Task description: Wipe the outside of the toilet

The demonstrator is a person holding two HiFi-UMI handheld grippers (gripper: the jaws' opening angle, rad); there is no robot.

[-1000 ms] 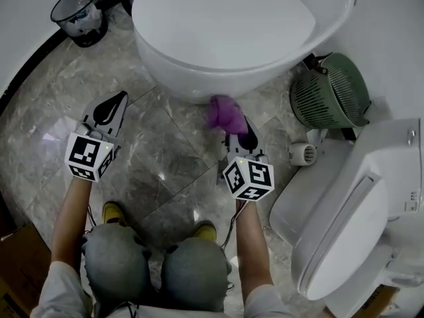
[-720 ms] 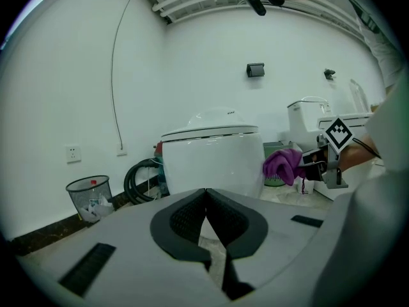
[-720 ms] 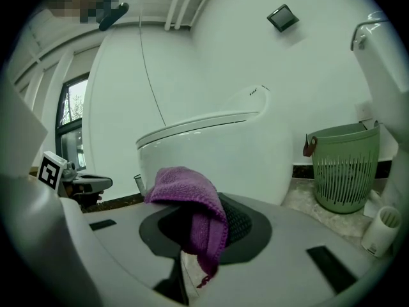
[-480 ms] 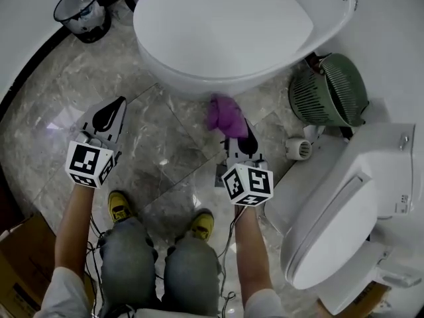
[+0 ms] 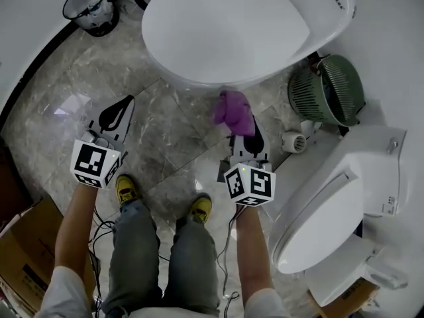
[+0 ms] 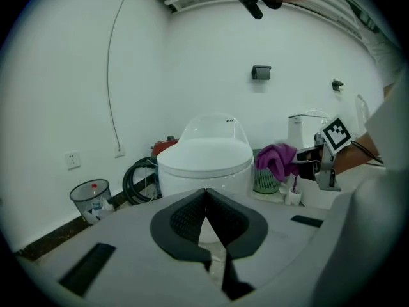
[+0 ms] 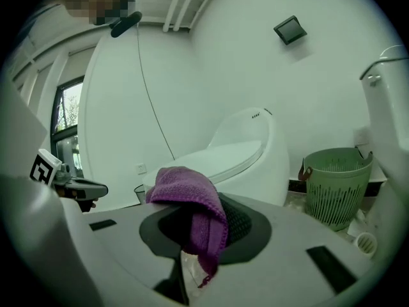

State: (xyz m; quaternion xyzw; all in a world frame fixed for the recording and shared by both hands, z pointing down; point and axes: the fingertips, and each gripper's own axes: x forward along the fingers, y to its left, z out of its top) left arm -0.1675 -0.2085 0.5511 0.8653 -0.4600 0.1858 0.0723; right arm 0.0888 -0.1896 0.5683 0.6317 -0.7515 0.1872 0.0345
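The white toilet with its lid down fills the top of the head view. My right gripper is shut on a purple cloth, which hangs over its jaws just in front of the bowl's front edge. In the right gripper view the cloth drapes across the jaws, with the toilet beyond it. My left gripper is held out to the left over the floor, shut and empty. Its own view shows the jaws closed tip to tip, the toilet straight ahead and the cloth at right.
A second white toilet stands at the right, close to my right arm. A green slatted basket sits between the two toilets. A wire bin is at the back left by the wall, a cardboard box at the lower left.
The view has risen as the person stands up from a crouch. Both grippers have shifted slightly forward toward the toilet. The cloth stays in the right gripper.
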